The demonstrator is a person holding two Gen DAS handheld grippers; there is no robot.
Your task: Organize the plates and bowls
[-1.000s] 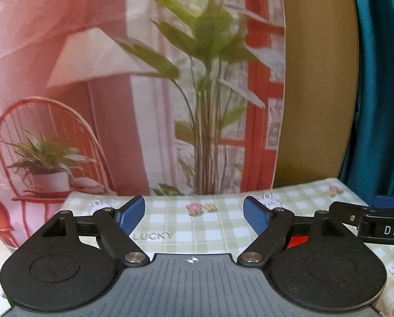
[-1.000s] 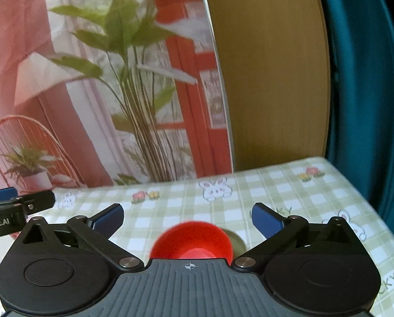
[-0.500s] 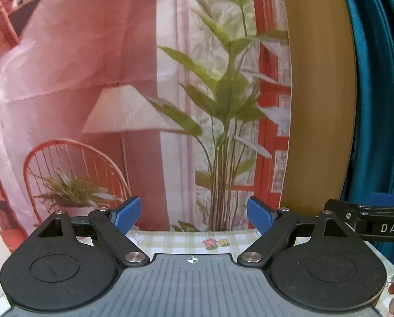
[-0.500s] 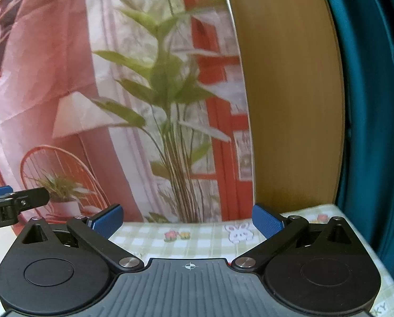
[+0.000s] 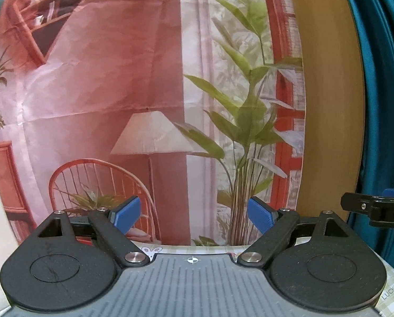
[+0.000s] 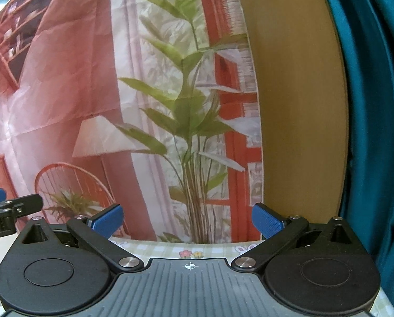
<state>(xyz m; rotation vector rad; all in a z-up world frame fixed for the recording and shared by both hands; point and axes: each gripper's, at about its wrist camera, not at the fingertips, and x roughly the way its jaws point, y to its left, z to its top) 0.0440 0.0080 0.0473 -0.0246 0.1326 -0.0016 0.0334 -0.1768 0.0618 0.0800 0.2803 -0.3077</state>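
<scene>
A: Checked tablecloth [image 6: 170,249] shows only as a thin strip on the table just past both tools. How do they stand?

B: Left tool [image 5: 194,215] has its blue pads spread wide with nothing between them; right tool [image 6: 187,222] likewise gapes empty. From the left view the right tool pokes in at 3 o'clock.

A: Plates or bowls?

B: None can be seen in either view. Farther off hangs a printed backdrop [image 5: 149,84], a wooden panel [image 6: 297,105] toward 1 o'clock, and a teal curtain [image 5: 381,92] at 2 o'clock.
</scene>
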